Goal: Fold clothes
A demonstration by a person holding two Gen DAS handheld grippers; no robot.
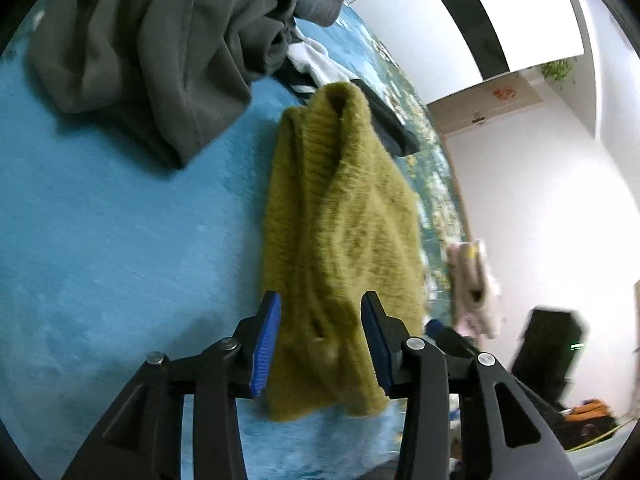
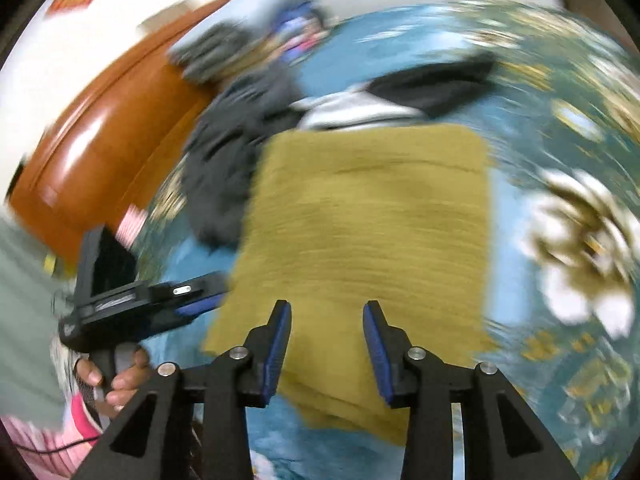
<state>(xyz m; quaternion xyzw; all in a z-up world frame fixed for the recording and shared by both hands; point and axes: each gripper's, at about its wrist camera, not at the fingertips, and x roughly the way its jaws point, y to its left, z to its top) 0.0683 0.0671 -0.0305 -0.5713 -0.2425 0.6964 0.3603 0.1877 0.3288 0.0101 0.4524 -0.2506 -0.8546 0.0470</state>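
An olive-green fuzzy knit sweater (image 1: pixel 340 240) lies folded on a blue bed cover (image 1: pixel 100 260). My left gripper (image 1: pixel 320 308) is open, its blue pads on either side of the sweater's near end, just above it. In the blurred right wrist view the same sweater (image 2: pixel 368 240) lies as a flat rectangle. My right gripper (image 2: pixel 326 320) is open over its near edge and holds nothing. The left gripper (image 2: pixel 192 300) shows there at the sweater's left edge, held by a hand.
A heap of dark grey clothes (image 1: pixel 160 52) lies beyond the sweater, with a white and black garment (image 1: pixel 320 64) beside it. A wooden headboard (image 2: pixel 108 136) stands at the left. The floral-patterned cover (image 2: pixel 580 220) spreads to the right. A pinkish garment (image 1: pixel 472 280) hangs at the bed's edge.
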